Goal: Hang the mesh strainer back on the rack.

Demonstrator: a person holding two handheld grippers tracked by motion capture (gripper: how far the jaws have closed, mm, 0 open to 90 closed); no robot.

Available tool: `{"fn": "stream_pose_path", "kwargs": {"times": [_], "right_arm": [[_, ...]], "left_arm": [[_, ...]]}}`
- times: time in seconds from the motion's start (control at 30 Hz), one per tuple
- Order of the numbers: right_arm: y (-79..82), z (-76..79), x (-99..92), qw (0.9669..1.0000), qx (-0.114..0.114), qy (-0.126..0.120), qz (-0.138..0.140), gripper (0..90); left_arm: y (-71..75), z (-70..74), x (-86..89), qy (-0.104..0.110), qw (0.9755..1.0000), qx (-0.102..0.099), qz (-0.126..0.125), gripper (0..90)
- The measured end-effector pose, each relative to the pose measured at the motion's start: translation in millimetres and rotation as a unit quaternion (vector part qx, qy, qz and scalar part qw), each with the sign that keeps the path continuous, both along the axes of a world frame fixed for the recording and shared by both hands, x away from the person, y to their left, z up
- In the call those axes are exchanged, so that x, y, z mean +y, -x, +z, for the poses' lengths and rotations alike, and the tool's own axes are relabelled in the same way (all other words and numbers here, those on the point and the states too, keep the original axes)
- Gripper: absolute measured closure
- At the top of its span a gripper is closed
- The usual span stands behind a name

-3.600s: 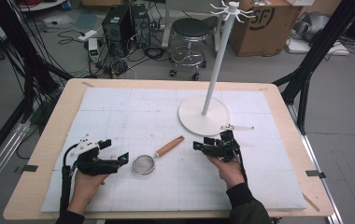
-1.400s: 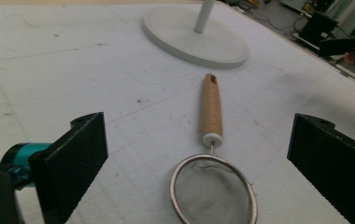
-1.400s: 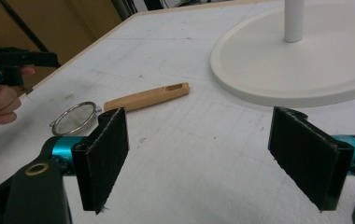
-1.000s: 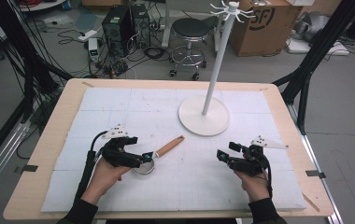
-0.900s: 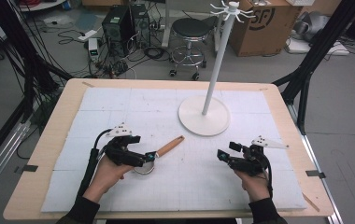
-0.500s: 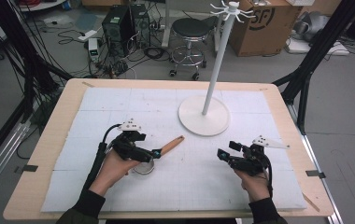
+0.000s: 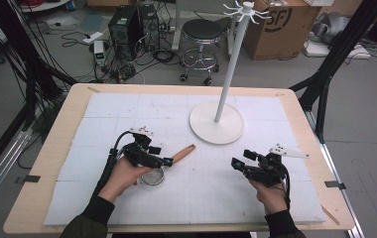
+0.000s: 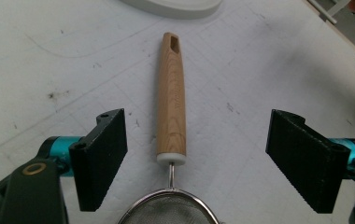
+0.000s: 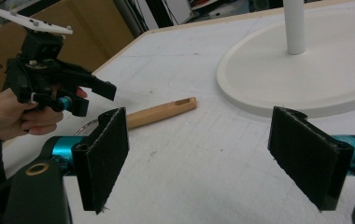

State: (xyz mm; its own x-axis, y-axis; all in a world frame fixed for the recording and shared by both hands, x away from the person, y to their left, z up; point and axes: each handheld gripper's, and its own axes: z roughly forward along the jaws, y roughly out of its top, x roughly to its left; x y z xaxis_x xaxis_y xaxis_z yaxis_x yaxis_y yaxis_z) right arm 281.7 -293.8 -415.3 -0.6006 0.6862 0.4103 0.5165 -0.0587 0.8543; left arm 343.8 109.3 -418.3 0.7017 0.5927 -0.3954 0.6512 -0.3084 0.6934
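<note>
A small strainer lies on the white mat, its mesh bowl toward me and its wooden handle pointing to the stand. My left gripper hovers over the bowl's far rim. In the left gripper view the handle lies between the jaws near its white collar, with the mesh at the bottom edge. The jaws have just been closing, and a gap remains on both sides of the handle. My right gripper is held open over the mat at the right, nothing between its jaws.
A white hanger stand has its round base on the mat beyond the strainer and its pole rising to hooks. The right gripper view has the base close ahead and the left gripper farther off. A stool and boxes stand behind the table.
My left gripper has slid right along the strainer, from beside the bowl to over the handle's base, and its jaws look narrower. The right gripper has kept still this last second.
</note>
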Motion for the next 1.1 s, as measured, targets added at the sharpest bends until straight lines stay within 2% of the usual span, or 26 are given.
{"fn": "stream_pose_path", "kwargs": {"times": [0.17,0.3,0.33,0.47,0.63,0.73,0.8,1.0,1.1], "right_arm": [[0.2,0.6,-1.5,1.0,-0.003,-0.003,-0.003,19.8],[0.8,1.0,-1.4,1.0,-0.002,-0.004,-0.003,19.9],[0.9,1.3,-1.5,1.0,-0.001,-0.004,-0.003,19.9],[0.9,1.5,-3.2,1.0,-0.005,-0.007,-0.005,19.9],[0.8,1.9,-4.9,0.9999,-0.006,-0.009,-0.009,19.9],[1.0,1.8,-4.5,0.9999,-0.003,-0.009,-0.008,19.9],[1.0,1.7,-4.4,0.9999,-0.003,-0.007,-0.008,19.9],[1.0,1.8,-4.3,0.9999,-0.006,-0.007,-0.009,19.9],[1.2,2.0,-5.0,0.9999,-0.005,-0.008,-0.01,20.0]], "left_arm": [[-2.9,1.5,-8.9,-0.025,0.9996,0.005,-0.012,22.3],[-5.5,5.9,-19.3,-0.036,0.9988,-0.004,-0.032,32.4],[-6.1,4.4,-20.5,-0.033,0.9989,0.0,-0.031,33.8],[-10.1,-3.1,-20.5,-0.062,0.9977,0.013,-0.023,39.4],[-12.2,-5.0,-20.2,-0.057,0.998,0.017,-0.022,40.1],[-13.5,-6.4,-19.0,-0.061,0.9974,0.023,-0.03,46.3],[-13.4,-6.6,-18.6,-0.06,0.9974,0.024,-0.031,46.6],[-11.4,-9.0,-21.7,-0.077,0.9963,0.015,-0.035,48.0],[-11.1,-9.7,-22.5,-0.082,0.9961,0.012,-0.031,52.2]]}}
